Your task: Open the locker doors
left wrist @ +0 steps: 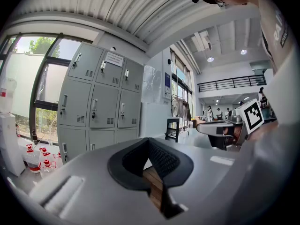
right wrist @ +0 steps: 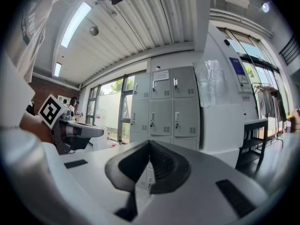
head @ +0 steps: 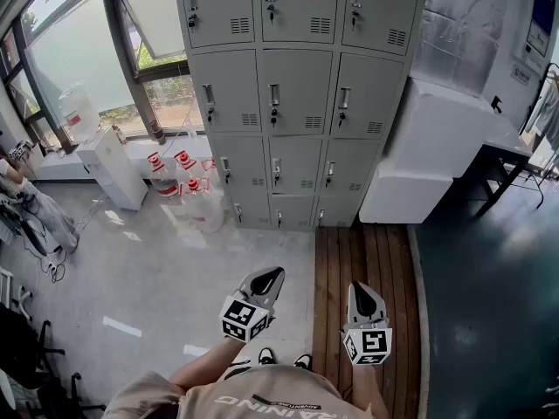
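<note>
Well short of the locker bank (head: 297, 94), both grippers hang over the floor and point toward it, with none of its doors within reach yet. The left gripper (head: 266, 279) has its jaws pressed together with nothing between them; its own view shows only floor through the slot behind the tips. The right gripper (head: 365, 299) is likewise pinched closed and empty. The bank stands straight ahead of them against the wall, with a window to its left and a white cabinet (head: 441, 138) just beside its right side.

Its doors look like thin painted sheet metal, so they are probably light, stiff and free to swing on their hinges once unlatched, though any of them may be locked. The best hold looks to be the small upright metal handle (head: 273, 94) near each door's upper left edge, with a dark lock just under it. Being narrow and smooth, it may slip from a loose pinch.

The bank is pale grey, three columns wide and at least four rows high. Every door is shut, and each has a small block of vent slots at its lower right.
</note>
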`<state>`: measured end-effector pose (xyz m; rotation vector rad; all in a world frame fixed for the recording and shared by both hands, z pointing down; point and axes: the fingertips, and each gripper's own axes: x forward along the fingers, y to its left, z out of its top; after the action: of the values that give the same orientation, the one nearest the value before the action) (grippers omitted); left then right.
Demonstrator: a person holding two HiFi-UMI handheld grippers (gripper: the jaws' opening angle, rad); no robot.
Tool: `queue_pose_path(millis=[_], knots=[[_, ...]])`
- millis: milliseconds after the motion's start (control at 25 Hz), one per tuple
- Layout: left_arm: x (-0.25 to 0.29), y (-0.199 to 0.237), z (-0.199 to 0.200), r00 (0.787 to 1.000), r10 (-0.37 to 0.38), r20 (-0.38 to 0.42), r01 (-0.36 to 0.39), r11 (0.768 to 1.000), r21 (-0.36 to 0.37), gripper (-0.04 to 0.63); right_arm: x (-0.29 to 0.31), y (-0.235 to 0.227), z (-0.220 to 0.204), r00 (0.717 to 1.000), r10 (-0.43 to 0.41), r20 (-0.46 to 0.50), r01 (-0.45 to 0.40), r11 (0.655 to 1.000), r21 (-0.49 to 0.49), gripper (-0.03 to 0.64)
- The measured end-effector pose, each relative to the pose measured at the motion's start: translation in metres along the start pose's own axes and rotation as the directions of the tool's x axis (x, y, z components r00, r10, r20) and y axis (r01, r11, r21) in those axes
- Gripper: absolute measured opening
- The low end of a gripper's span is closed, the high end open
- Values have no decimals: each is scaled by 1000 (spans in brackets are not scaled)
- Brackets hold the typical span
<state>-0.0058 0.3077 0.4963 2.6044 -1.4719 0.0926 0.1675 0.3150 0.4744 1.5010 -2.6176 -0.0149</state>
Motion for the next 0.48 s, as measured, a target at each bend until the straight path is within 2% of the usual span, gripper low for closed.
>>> queue_pose_path(millis=[160, 480], knots=[[14, 11, 3, 1000, 20, 11, -19, 1000, -18, 8, 15, -14, 0, 1000, 16, 12, -16, 1000, 18, 9], [41, 16, 11, 999, 31, 18, -31, 1000, 1, 8, 35, -36, 6, 999, 39, 32, -39, 999, 9, 9]])
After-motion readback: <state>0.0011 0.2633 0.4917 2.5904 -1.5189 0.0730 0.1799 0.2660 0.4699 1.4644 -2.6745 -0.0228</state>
